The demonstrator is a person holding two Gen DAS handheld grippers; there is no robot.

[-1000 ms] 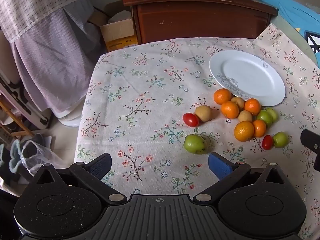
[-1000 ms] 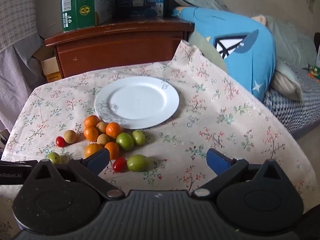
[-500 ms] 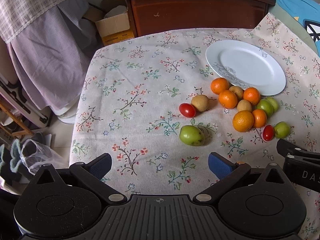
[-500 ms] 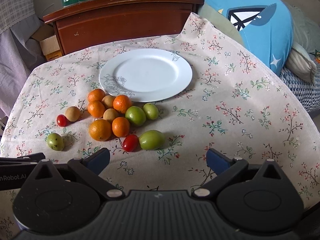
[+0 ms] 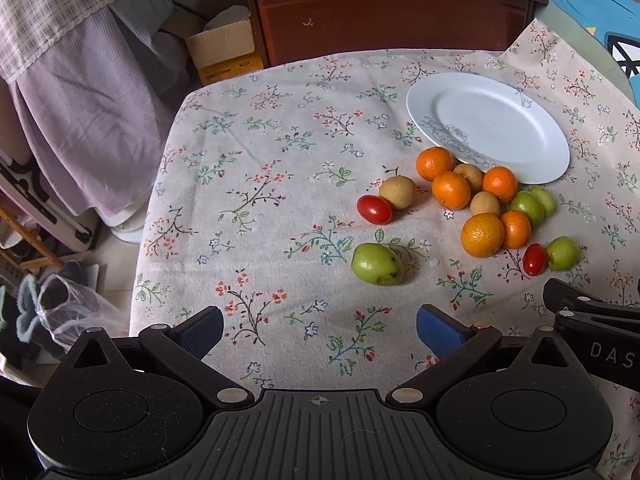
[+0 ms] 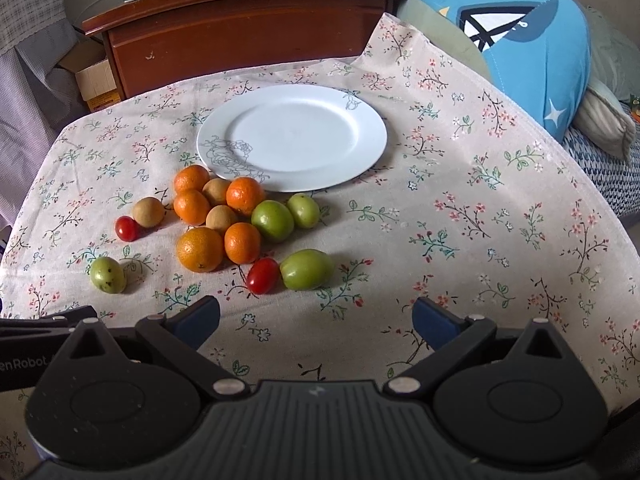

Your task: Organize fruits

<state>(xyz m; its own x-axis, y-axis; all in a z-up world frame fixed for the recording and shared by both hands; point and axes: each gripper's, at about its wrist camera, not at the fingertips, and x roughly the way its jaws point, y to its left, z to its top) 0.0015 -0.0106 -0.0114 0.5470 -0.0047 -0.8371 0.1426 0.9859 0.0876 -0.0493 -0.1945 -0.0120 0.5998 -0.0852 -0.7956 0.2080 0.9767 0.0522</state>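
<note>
1. White plate point(image 6: 292, 138) sits on the floral tablecloth point(image 6: 460, 216); nothing lies on it.
2. Oranges point(image 6: 199, 249), green fruits point(image 6: 306, 269) and cherry tomatoes point(image 6: 262, 275) cluster just beside its near rim.
3. Left gripper point(image 5: 318, 328): jaws spread, holding nothing; right gripper point(image 6: 316, 318) likewise.

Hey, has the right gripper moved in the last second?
Yes. In the right wrist view the white plate and the wooden cabinet behind it fill more of the frame, so the right gripper has advanced toward the fruit, fingers open.
</note>
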